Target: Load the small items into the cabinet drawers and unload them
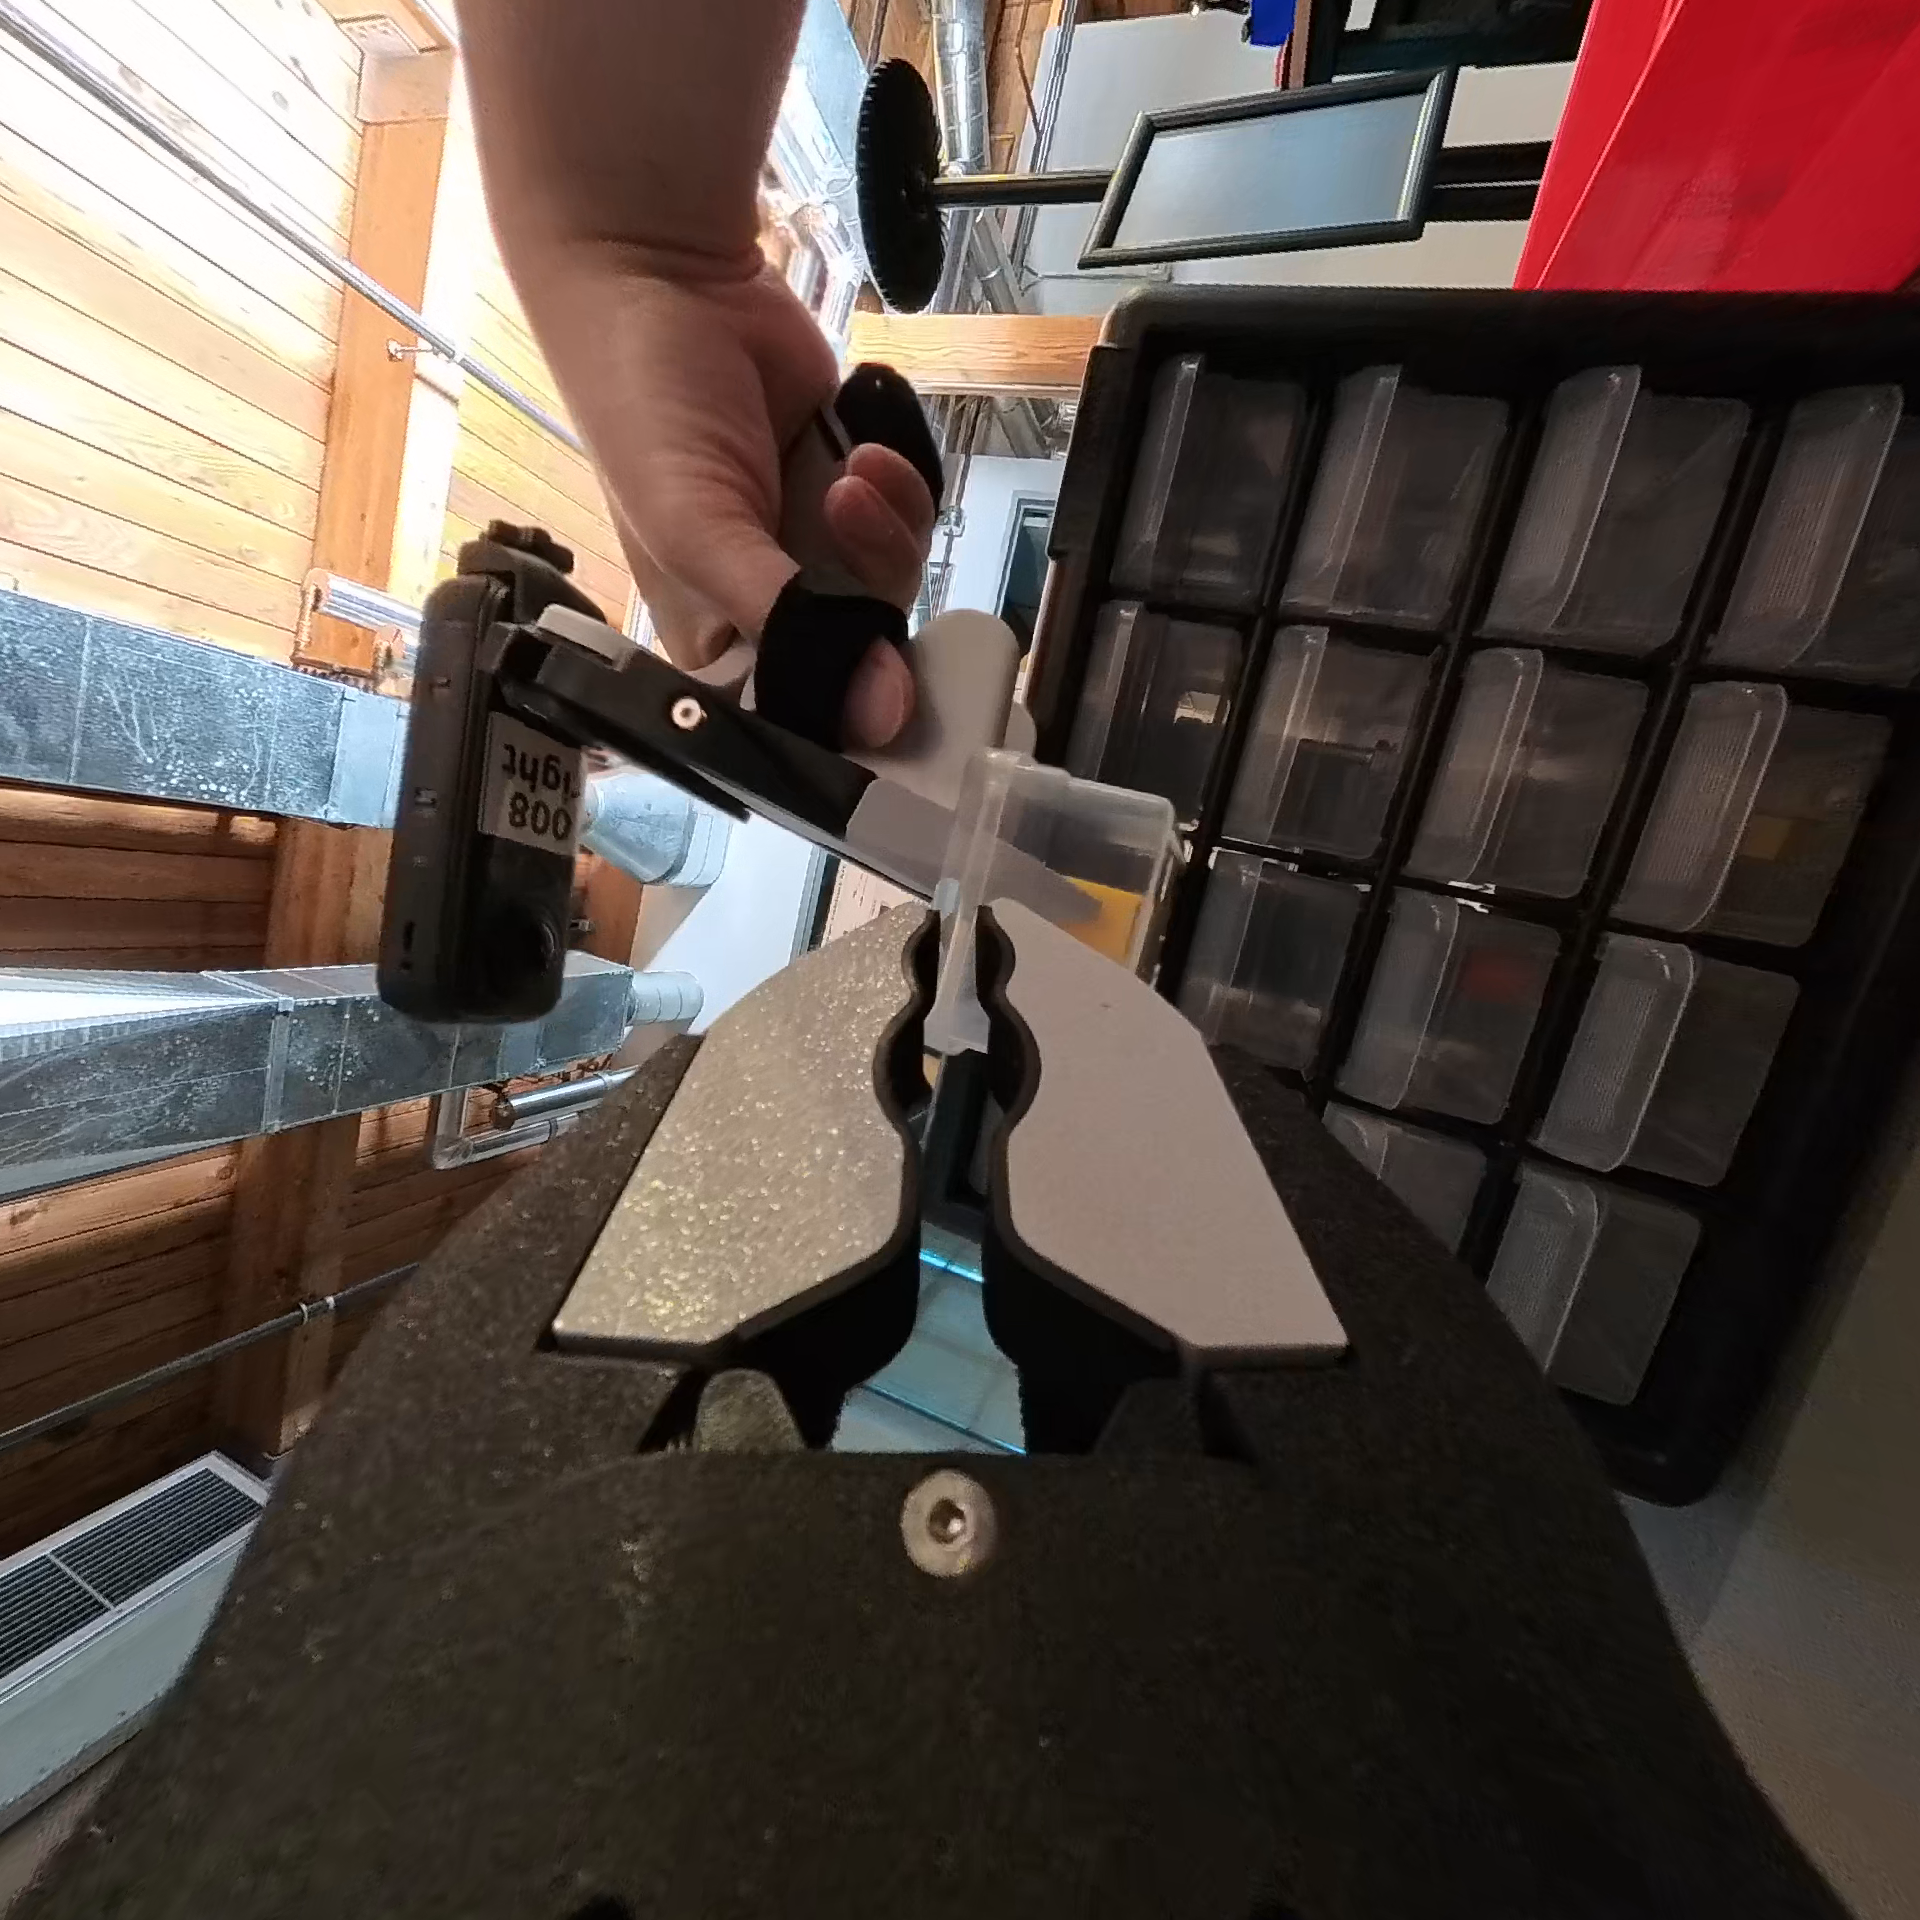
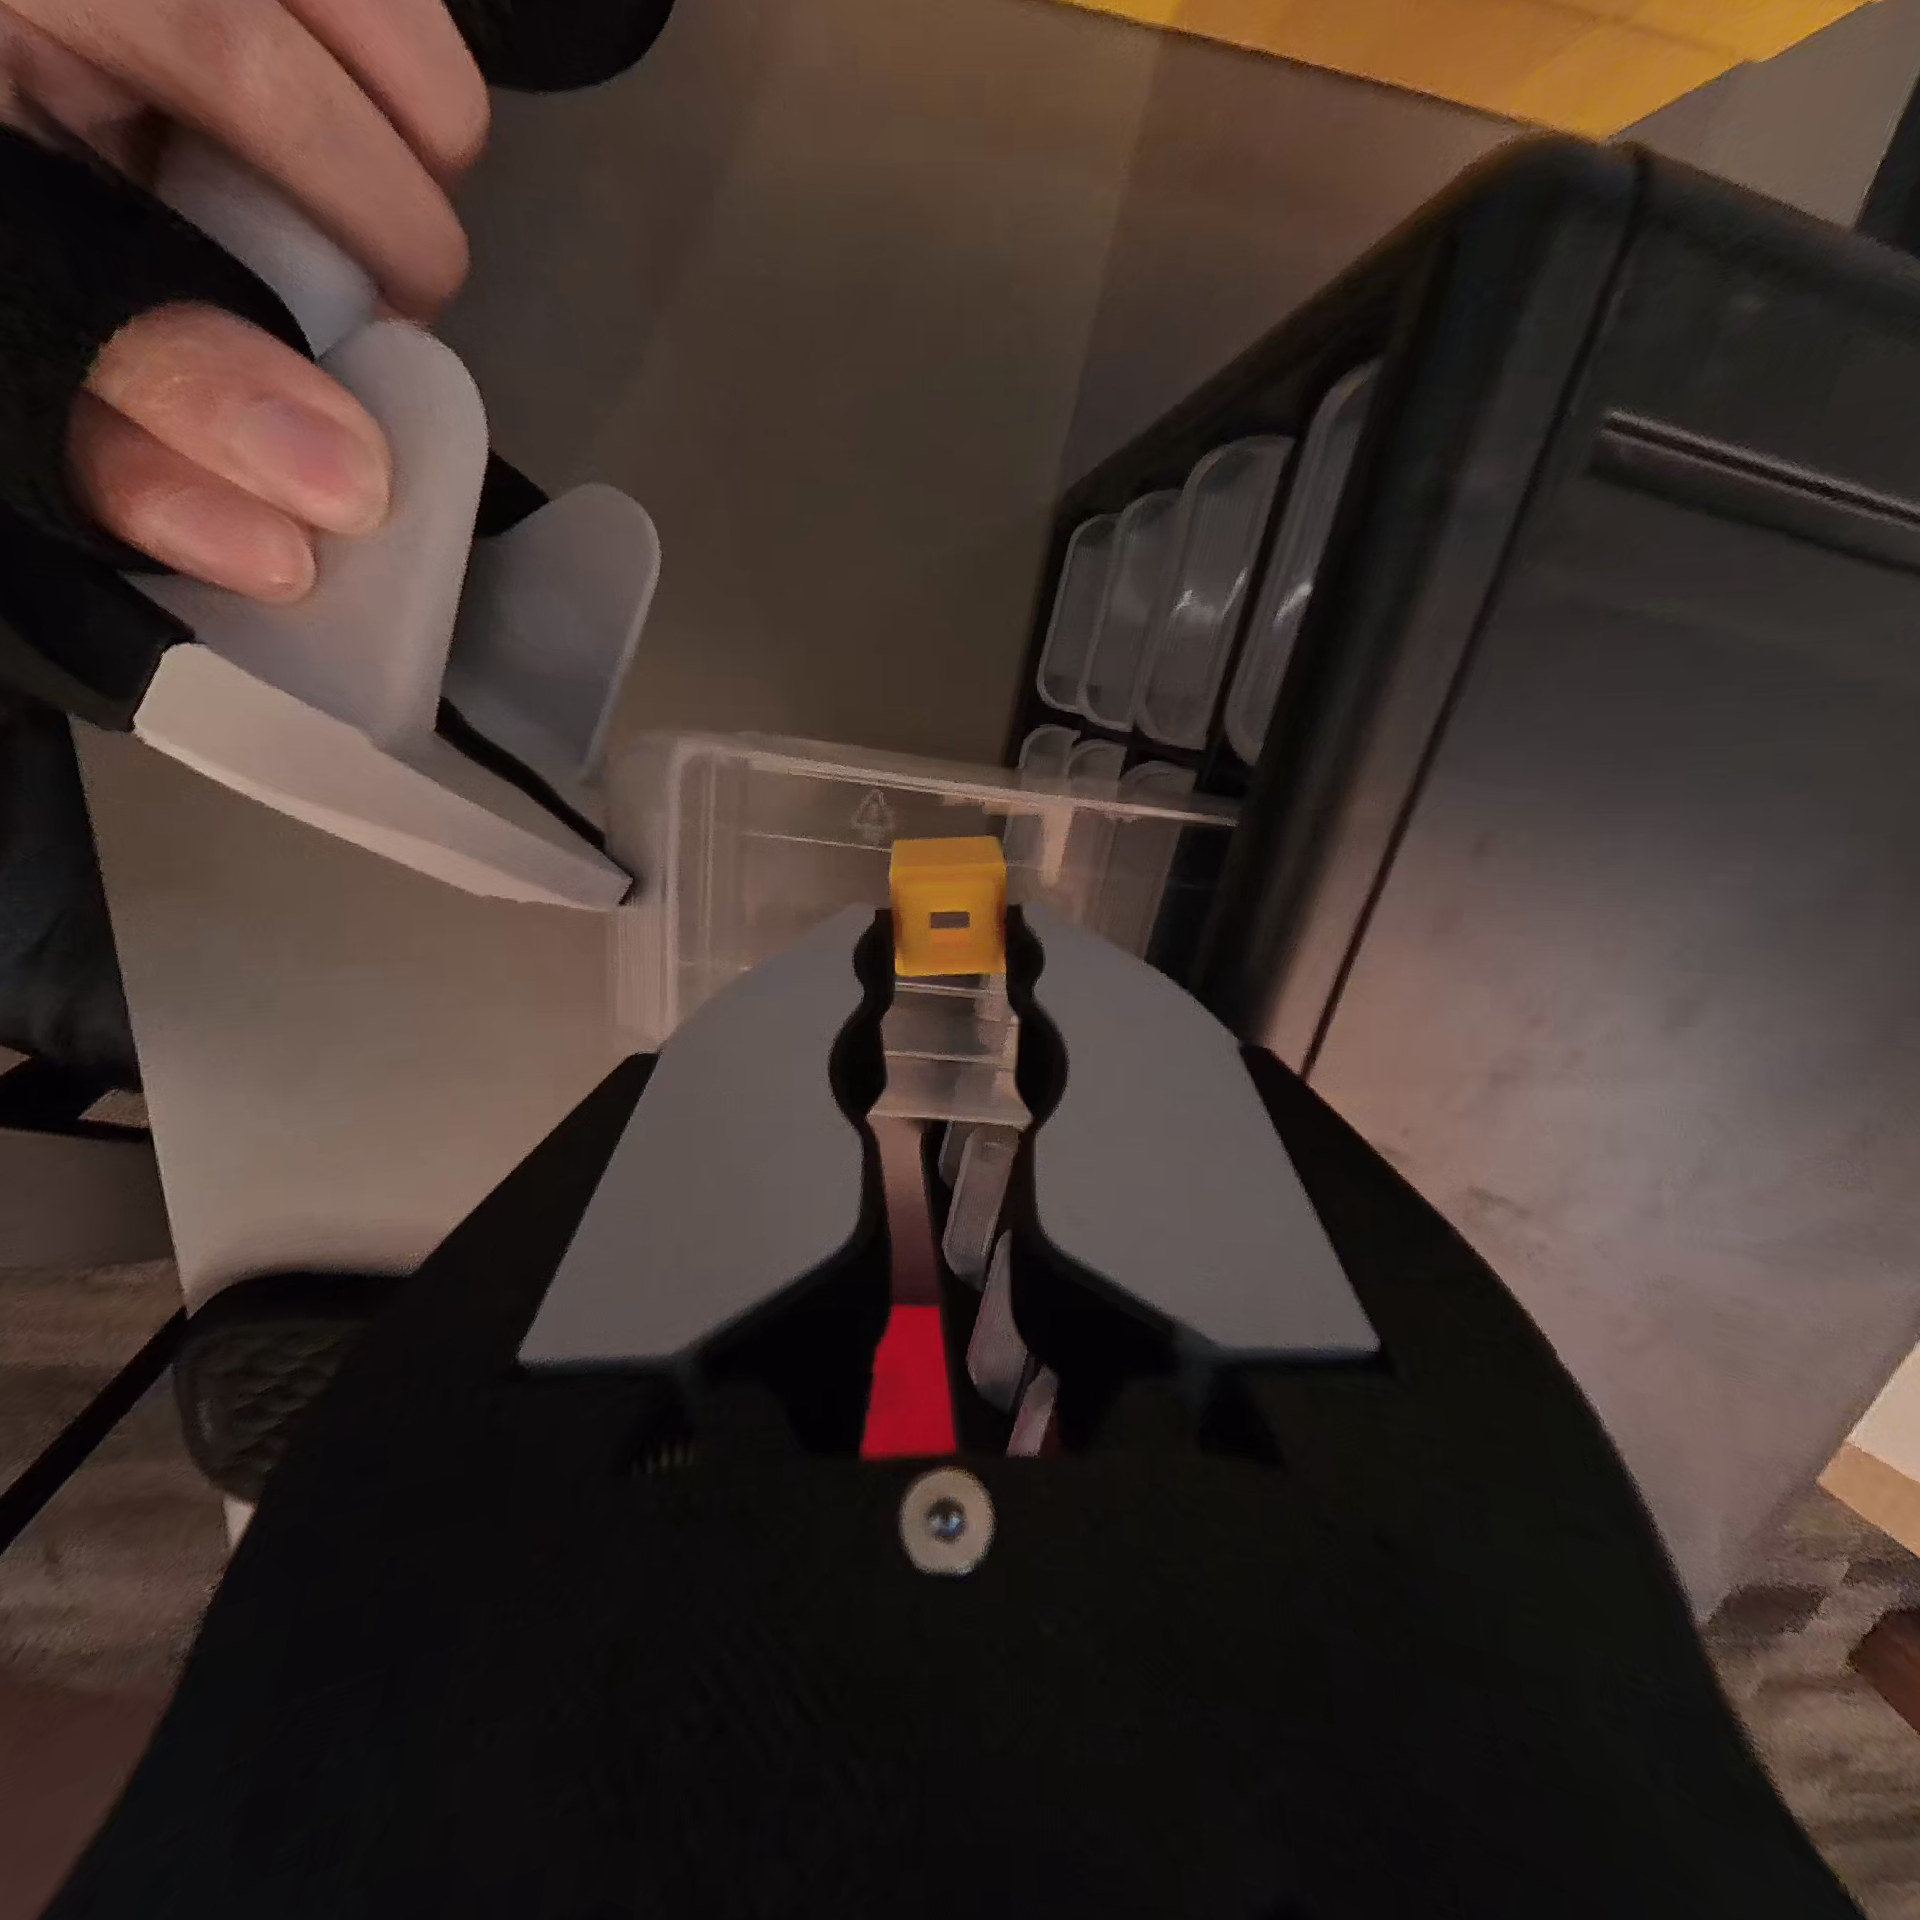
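My left gripper (image 1: pixel 954 971) pinches the front lip of the clear drawer (image 1: pixel 1070 831), pulled out of the black cabinet (image 1: pixel 1455 727). My right gripper (image 2: pixel 948 971) holds the yellow block (image 2: pixel 948 914) over it. If the block hits the wall or I tug too far, block or drawer may fall. Grey table (image 2: pixel 1558 1195), wood-wall room w/ metal ducts.

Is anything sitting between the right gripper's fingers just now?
Yes. In the right wrist view, a small yellow block sits between the tips of the right gripper, over the pulled-out clear drawer. The left gripper is at the drawer's front.
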{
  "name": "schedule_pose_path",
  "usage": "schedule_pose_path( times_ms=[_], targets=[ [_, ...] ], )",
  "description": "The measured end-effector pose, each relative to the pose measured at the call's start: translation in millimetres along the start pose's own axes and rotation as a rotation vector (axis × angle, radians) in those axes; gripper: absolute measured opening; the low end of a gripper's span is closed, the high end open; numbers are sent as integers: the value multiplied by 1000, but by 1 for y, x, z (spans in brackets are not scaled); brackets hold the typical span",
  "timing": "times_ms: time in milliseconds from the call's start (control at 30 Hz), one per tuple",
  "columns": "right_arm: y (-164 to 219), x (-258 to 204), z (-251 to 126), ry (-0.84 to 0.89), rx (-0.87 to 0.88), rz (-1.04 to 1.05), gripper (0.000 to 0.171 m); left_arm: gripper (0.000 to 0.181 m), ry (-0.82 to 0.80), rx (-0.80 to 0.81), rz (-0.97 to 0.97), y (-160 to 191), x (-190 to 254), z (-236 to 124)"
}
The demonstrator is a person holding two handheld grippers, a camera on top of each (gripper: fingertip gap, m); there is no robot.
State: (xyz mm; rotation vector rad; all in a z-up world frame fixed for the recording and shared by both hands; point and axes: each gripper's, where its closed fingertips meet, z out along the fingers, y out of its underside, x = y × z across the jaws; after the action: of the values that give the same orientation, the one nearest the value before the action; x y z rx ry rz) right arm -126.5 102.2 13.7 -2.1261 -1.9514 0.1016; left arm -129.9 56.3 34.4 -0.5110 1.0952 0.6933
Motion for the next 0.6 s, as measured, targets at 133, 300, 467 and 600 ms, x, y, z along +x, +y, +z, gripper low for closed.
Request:
schedule_pose_path(
  times_ms=[133,300,467,600],
  targets=[
    [-4,1,-9,4,74,11,21,6,-4,-3,-3,1,-2,0],
    [-7,-5,-31,3,167,15,21,6,2,-2,3,0,0,0],
    [2,-15,-79,36,366,33,21,6,11,-8,7,2,1,1],
    [60,-24,-108,119,380,110,21,6,21,-24,25,7,5,9]
  ],
)
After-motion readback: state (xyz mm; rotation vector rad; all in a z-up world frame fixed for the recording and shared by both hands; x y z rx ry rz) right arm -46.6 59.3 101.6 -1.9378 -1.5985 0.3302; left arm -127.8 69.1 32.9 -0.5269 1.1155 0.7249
